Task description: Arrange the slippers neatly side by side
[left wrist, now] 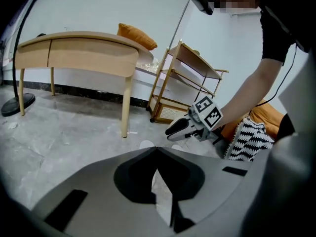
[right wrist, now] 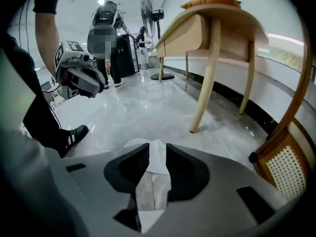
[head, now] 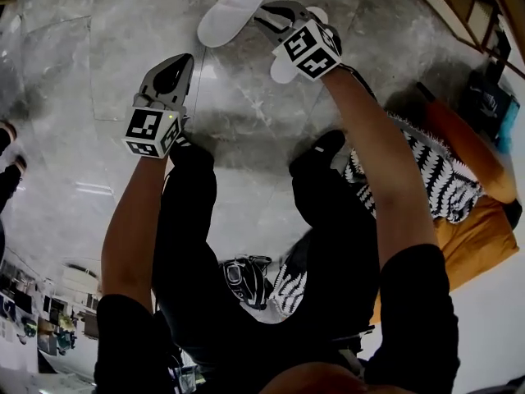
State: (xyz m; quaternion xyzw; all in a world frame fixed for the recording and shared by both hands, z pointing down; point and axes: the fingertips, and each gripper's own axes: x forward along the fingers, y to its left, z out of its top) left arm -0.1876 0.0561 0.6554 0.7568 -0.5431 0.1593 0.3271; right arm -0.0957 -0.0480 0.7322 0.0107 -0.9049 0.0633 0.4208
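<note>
Slippers (head: pixel 234 8) on floor (head: pixel 98 48), right claw (head: pixel 262 14) parted, empty, just above them, left claw (head: pixel 180 61) closed

One white slipper (head: pixel 234 8) is laid flat on the grey marble floor (head: pixel 98 48), seen whole and slanted. The other slipper (head: pixel 281 72) is laid just beside it, roughly parallel, a narrow strip of floor between them; its middle is hidden.

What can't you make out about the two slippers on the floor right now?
Head view: the right gripper covers most of the right slipper, so its line-up with the left slipper is unclear.
Left gripper view: the left gripper hides both slippers except their tips.
</note>
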